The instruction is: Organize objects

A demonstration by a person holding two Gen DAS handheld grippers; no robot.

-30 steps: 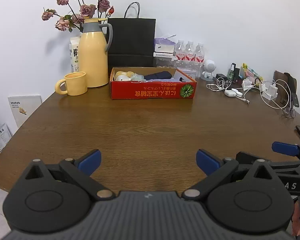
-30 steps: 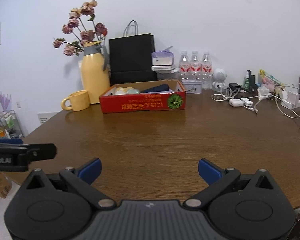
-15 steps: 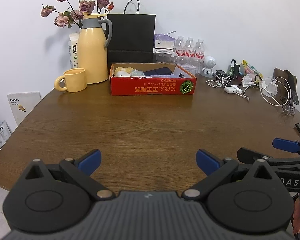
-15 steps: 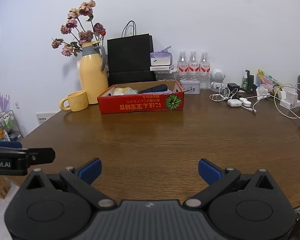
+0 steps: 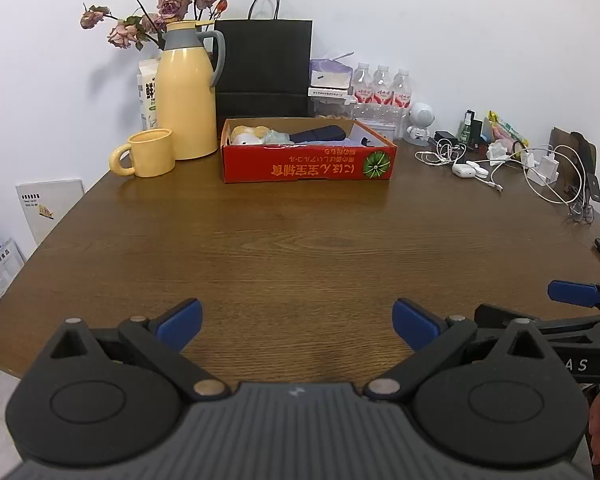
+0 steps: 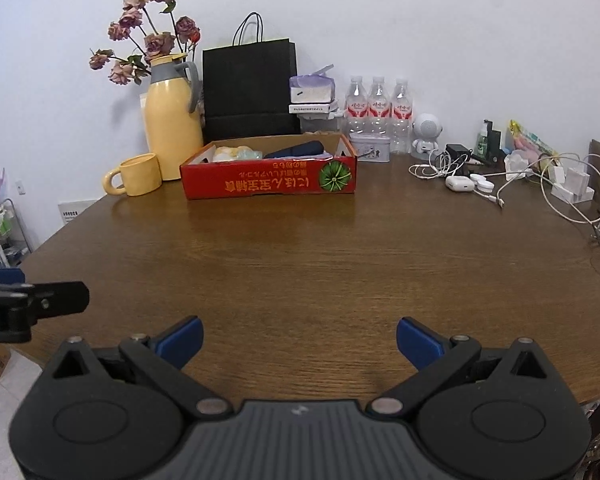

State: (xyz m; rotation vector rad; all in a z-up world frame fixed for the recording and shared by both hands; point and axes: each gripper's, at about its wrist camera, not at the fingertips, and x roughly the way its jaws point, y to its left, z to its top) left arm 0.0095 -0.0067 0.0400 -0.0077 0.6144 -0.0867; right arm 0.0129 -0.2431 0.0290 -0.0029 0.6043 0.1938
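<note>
Mug (image 5: 148, 153): is sitting at the far left of the table (image 5: 300, 248), handle pointing left, just beside the jug.
Yellow jug (image 5: 186, 96): is standing upright behind the mug, holding dried roses (image 5: 156, 8).
Black paper bag (image 5: 263, 68): is standing against the wall, behind the box.
Red cardboard box (image 5: 308, 164): is resting far centre, already holding a dark blue item (image 5: 318, 134) and pale soft things; I cannot tell what they are.
Water bottles (image 5: 381, 90): are standing three in a row, right of the bag.
White cables and chargers (image 5: 500, 160): are lying tangled at the far right.
My left gripper (image 5: 297, 326): is hovering over the near edge, jaws spread wide, gripping nothing.
My right gripper (image 6: 300, 340): is hovering beside it on the right, jaws likewise spread wide and empty.
</note>
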